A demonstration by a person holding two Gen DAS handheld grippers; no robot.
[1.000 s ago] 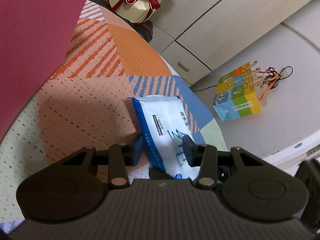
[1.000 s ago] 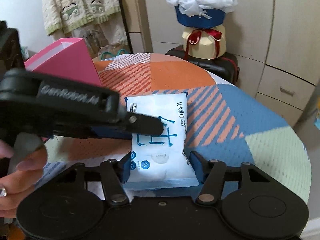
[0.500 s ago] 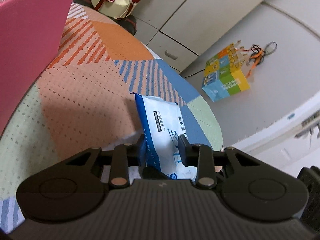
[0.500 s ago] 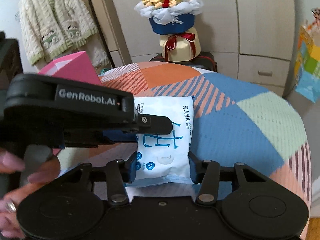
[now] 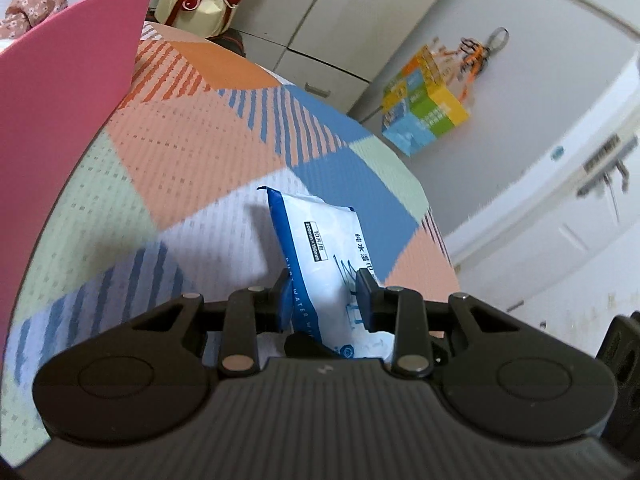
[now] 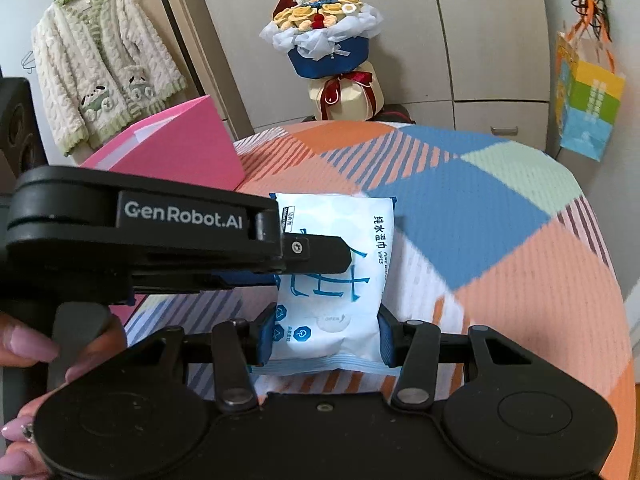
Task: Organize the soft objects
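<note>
The left gripper [image 6: 312, 256], crossing the left of the right wrist view, reads "GenRobot.AI". The wipes pack [image 6: 340, 280] at frame centre reads "纯水湿巾", "PURE WATER WIPES" and "OPEN"; its black label in the left wrist view [image 5: 320, 264] reads "200mm×150mm".

Pale cabinet doors [image 6: 492, 40] with drawers below line the far wall. A round table [image 6: 500, 208] wears a patchwork cloth of orange, blue, green and peach. Beyond its far edge stands a wrapped bouquet [image 6: 324, 36]. A cream cardigan [image 6: 100, 80] hangs at left; a colourful paper bag [image 6: 586, 108] hangs at right.
</note>
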